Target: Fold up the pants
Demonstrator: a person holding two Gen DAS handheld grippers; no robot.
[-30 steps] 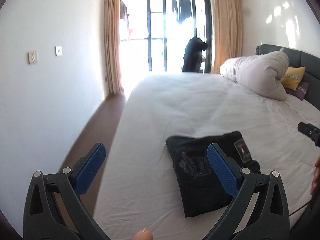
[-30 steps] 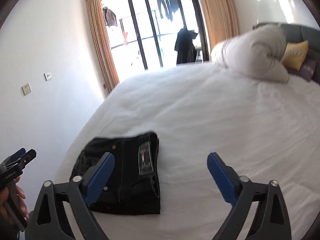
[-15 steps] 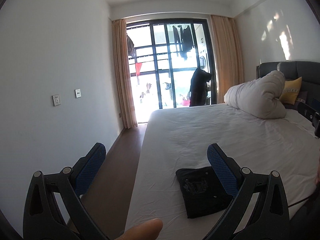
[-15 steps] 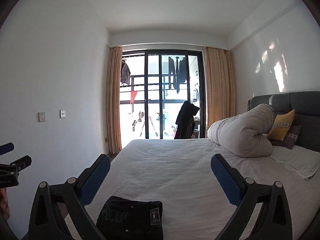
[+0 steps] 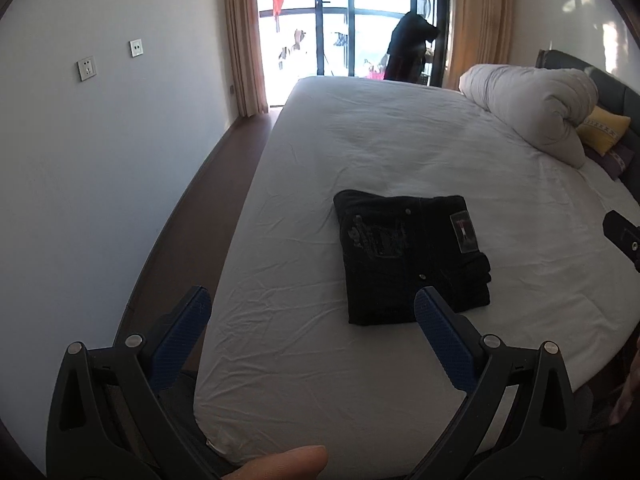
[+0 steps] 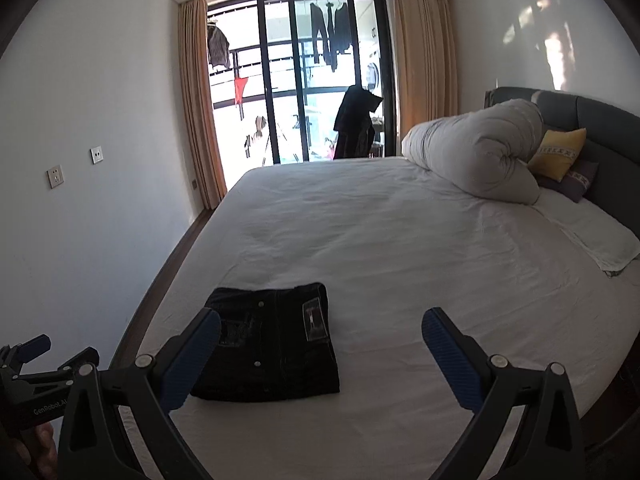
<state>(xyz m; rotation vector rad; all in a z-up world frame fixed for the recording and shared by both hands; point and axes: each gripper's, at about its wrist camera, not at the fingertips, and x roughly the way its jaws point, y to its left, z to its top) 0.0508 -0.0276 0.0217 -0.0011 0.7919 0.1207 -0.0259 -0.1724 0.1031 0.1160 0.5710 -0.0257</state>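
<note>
Black pants (image 5: 408, 256) lie folded into a compact rectangle on the white bed (image 5: 360, 152), near its front left corner; they also show in the right wrist view (image 6: 272, 352). My left gripper (image 5: 312, 320) is open and empty, held back above the bed's front edge, short of the pants. My right gripper (image 6: 320, 340) is open and empty, held above the bed with the pants ahead between its left finger and the middle. The left gripper's body (image 6: 36, 376) shows at the right wrist view's left edge.
A rolled grey duvet (image 6: 476, 156) and a yellow cushion (image 6: 558, 152) lie by the dark headboard (image 6: 592, 120). A white wall (image 5: 100, 140) and a strip of brown floor (image 5: 224, 176) run along the bed's left side. Glass balcony doors (image 6: 320, 80) stand beyond the bed.
Both grippers tilted up toward the room half a second ago and have now tilted back down at the bed. The folded pants have stayed where they were; both grippers stay open.
</note>
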